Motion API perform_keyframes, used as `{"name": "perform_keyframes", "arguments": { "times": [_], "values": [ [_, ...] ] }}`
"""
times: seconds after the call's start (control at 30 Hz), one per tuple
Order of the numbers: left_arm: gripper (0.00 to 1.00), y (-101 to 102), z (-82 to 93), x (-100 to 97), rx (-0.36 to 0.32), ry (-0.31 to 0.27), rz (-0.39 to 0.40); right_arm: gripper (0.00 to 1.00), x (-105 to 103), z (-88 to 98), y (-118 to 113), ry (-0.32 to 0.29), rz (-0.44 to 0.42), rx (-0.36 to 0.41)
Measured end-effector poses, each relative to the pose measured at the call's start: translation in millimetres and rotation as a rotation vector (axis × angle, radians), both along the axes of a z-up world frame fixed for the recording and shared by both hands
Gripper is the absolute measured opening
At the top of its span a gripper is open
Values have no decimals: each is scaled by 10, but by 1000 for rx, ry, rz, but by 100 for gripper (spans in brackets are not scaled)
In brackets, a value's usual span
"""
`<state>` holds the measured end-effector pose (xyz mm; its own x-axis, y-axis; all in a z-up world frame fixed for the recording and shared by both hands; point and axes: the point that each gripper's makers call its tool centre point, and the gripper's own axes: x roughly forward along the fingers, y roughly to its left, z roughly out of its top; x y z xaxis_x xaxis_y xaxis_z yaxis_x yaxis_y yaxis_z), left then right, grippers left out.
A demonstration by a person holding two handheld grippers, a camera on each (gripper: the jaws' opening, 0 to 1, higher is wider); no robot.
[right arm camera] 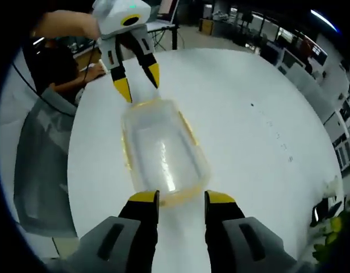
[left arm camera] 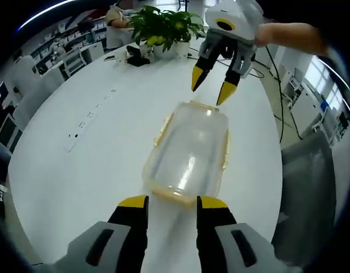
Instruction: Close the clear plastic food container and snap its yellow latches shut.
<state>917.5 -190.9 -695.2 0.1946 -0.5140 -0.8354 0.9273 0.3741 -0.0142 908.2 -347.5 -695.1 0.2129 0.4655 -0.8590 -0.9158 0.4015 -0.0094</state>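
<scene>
The clear plastic food container (left arm camera: 189,151) lies on the white table (left arm camera: 95,170), lid on top, with yellow latches along its edges. From these views I cannot tell whether the latches are snapped. My left gripper (left arm camera: 172,203) stands open just short of the container's near end. At the far end my right gripper (left arm camera: 211,89) hovers open, yellow tips pointing down at the rim. From the right gripper view, the container (right arm camera: 163,151) lies between my right gripper (right arm camera: 182,198), open at one end, and the left gripper (right arm camera: 140,85), open at the other.
Potted plants (left arm camera: 163,28) and dark small items stand at the table's far edge. A white power strip (left arm camera: 78,133) lies to the left. A grey chair (left arm camera: 308,187) stands by the table's edge, and cables (left arm camera: 277,85) trail near it. A person sits at a desk (left arm camera: 115,20) beyond.
</scene>
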Motion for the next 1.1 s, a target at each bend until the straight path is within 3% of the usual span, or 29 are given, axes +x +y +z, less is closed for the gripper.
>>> {"name": "perform_keyframes", "arguments": {
  "times": [0.17, 0.57, 0.67, 0.8, 1.1],
  "values": [
    [26, 12, -56, -43, -5, 13, 51, 27, -28, -37, 39, -4, -38, 16],
    [22, -15, -82, -41, -89, 45, 222, 25, -29, -124, 56, 4, -166, 75],
    [22, -62, -76, -68, -147, 94, 282, 25, -20, -125, 63, -3, -196, 87],
    [21, -36, -105, -54, -130, 70, 281, 24, -5, -119, 60, 2, -240, 112],
    [18, -2, -163, -39, -165, 115, 363, 22, 29, -118, 48, 11, -284, 143]
  ]
}}
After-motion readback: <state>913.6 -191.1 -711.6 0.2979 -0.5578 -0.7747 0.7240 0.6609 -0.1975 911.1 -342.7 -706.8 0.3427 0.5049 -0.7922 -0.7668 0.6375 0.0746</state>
